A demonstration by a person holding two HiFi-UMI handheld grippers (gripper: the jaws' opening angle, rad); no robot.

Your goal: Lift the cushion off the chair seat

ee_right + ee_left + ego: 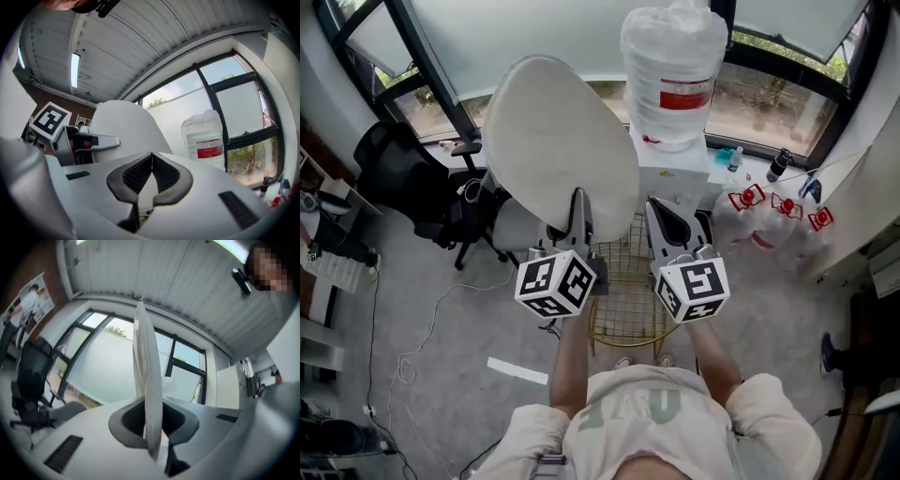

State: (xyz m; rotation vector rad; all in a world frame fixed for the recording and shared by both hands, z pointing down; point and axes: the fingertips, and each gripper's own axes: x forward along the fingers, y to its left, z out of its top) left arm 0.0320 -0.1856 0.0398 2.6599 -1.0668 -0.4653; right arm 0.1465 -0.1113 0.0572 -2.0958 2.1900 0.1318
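Head view: the cushion point(558, 141) is held up in the air, tilted on edge, above the wire chair point(623, 305), whose seat is seen below between the two grippers. The cushion's lower edge is clamped between the narrowly set fingers of the left gripper point(578, 211). The right gripper point(664, 220) is seen just beside the cushion, its fingertips pressed together with nothing between them. A large water bottle point(673, 70) is seen behind.
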